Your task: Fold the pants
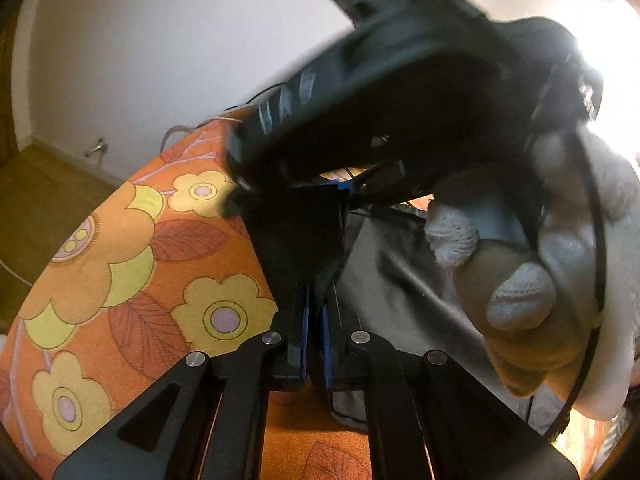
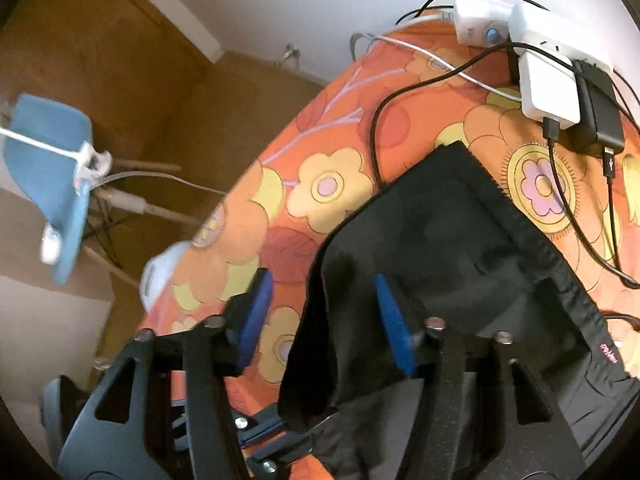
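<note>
The pants [image 2: 460, 248] are the landmark here: dark fabric lying on the orange flowered cloth [image 2: 320, 168] that covers the desk, with a hemmed band running along the edge nearest the chargers. In the right wrist view, the right gripper [image 2: 324, 316] stands wide, its blue pads [image 2: 390, 320] well apart; one pad is over the pants and the other is over the flowered cloth just beside the pants' edge, and neither is seen pinching the fabric. Beyond the pants, toward the wall, a white charger [image 2: 548, 88] and a black charger [image 2: 596, 120] lie side by side on the cloth, with black cables [image 2: 576, 216] trailing past the pants. In the left wrist view, the left gripper [image 1: 314, 300] is closed narrow on a fold of the pants [image 1: 400, 280], the dark cloth rising between its fingers. Above the pants there, a white-gloved hand [image 1: 552, 248] grips the handle of the other device.
</note>
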Available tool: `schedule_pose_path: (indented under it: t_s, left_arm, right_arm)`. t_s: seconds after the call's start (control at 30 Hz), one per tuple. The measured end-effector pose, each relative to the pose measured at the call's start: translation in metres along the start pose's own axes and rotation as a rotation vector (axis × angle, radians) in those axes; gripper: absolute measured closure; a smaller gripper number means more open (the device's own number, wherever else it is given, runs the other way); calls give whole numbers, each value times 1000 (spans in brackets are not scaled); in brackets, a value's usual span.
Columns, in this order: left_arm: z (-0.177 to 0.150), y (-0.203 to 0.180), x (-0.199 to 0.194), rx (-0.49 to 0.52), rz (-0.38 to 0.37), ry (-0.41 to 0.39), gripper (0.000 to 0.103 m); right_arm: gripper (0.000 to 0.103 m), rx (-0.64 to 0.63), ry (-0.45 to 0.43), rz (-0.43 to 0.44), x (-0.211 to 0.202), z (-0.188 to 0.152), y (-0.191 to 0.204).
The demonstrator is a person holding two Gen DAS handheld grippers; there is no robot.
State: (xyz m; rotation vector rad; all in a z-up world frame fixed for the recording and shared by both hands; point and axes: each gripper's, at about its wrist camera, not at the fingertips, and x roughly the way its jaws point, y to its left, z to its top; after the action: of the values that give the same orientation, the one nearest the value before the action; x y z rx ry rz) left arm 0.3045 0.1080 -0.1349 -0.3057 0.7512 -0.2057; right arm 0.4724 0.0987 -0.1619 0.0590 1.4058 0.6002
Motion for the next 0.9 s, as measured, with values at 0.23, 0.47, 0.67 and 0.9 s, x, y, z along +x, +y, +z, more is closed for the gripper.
schedule_pose_path:
  t_s: [0.23, 0.47, 0.67, 0.9]
  left_arm:
    - [1, -7, 1, 14, 61, 5, 84]
    - [0, -12, 6, 21, 105, -4, 61]
    - [1, -8, 6, 1, 42, -16, 94]
    - [1, -44, -14, 70, 1, -27, 96]
  right_arm:
    - [97, 17, -17, -33, -6, -7, -2]
    - [98, 23, -69, -19, -26, -8, 3]
    - [99, 36, -120, -21, -51, -11, 1]
    - [99, 37, -218, -69, -105, -45, -1]
